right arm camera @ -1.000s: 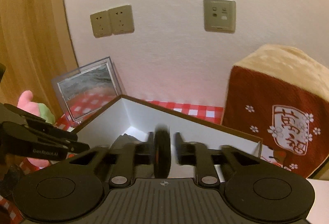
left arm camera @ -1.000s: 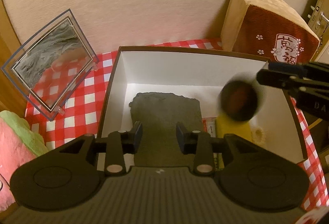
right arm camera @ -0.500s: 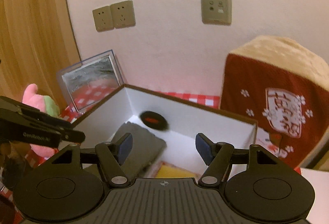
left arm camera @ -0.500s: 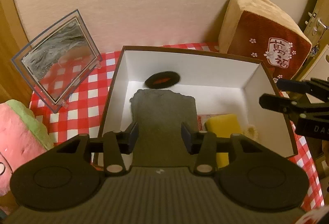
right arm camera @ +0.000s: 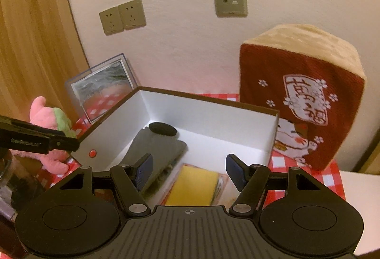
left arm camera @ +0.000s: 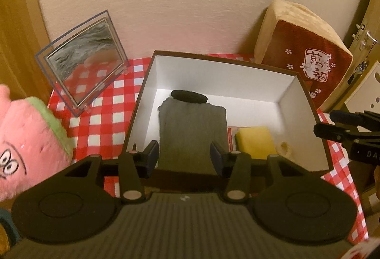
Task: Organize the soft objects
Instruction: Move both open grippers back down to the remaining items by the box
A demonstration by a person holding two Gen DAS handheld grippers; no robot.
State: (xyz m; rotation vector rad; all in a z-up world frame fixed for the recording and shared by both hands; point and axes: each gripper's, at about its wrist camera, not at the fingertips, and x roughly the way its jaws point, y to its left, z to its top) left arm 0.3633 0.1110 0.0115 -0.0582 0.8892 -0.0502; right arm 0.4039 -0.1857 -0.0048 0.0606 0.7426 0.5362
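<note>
A brown box (left arm camera: 306,92) with a white inside (right arm camera: 213,114) stands on the red checked cloth. In it lie a grey folded cloth (left arm camera: 192,126) (right arm camera: 156,147), a black round pad (left arm camera: 188,96) (right arm camera: 162,129) on the cloth's far end, and a yellow sponge (left arm camera: 255,142) (right arm camera: 194,187). My left gripper (left arm camera: 184,159) is open and empty at the box's near edge. My right gripper (right arm camera: 190,171) is open and empty above the box's right side; it also shows in the left wrist view (left arm camera: 332,124).
A pink and green plush (left arm camera: 26,147) (right arm camera: 52,121) lies left of the box. A clear picture frame (left arm camera: 83,69) (right arm camera: 104,90) leans at the back left. A red and beige cushion (left arm camera: 306,62) (right arm camera: 301,95) stands at the back right against the wall.
My right gripper opened and let go of the black round pad. The pad fell into the box and came to rest flat on the grey cloth. Both grippers drew back.
</note>
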